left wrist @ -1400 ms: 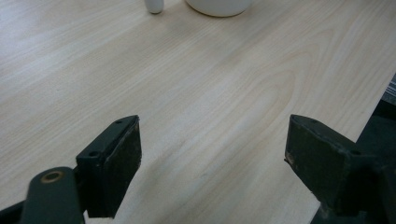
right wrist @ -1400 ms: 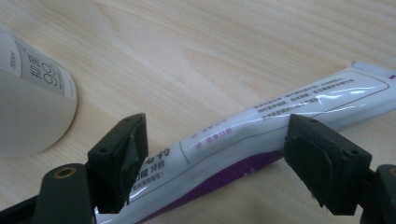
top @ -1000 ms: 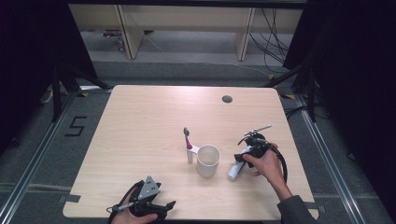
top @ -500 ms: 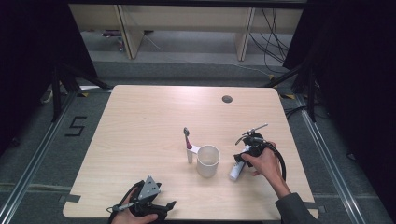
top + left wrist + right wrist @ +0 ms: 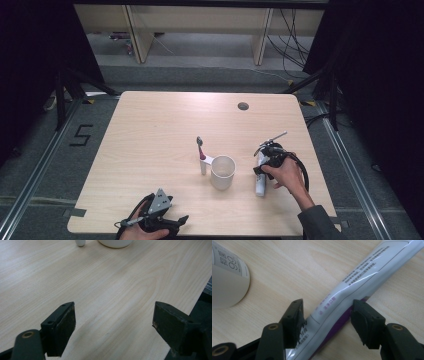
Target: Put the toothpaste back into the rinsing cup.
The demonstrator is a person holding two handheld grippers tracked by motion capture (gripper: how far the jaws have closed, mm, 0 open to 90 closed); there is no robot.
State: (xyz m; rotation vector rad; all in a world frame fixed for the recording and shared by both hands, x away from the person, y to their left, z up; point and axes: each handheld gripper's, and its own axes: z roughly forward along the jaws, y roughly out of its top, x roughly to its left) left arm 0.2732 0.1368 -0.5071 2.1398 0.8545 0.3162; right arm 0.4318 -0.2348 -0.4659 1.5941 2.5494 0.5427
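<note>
**Nearly clamped on the toothpaste tube**

Nearest, at the front edge of the pale wooden counter [image 5: 150,130]: left gripper [image 5: 159,220], jaws spread wide over bare wood in the left gripper view, holding nothing, parked well apart from the work.

Further in, on the right side: right gripper [image 5: 325,315] lowered over a white plastic toothpaste tube with a purple stripe [image 5: 352,285], lying flat on the counter. Jaws just been closing, now straddling the tube's lower end, one pad at each side. Left pad against the tube's edge, right pad just beside it; a firm squeeze not yet plain, so counted as not gripping yet.

Just beside the tube, toward the middle: a round white ceramic cup [image 5: 222,171], upright. Touching or nearly touching its far-left side, a white-handled toothbrush [image 5: 201,156] standing on end.

Progress, as judged: reach done, grasp half made, lift and whatever placing follows all left to do.

Against the earlier frames: both hands in the same spots, cup, toothbrush and tube unmoved; only the right jaws drawn closer together.
</note>
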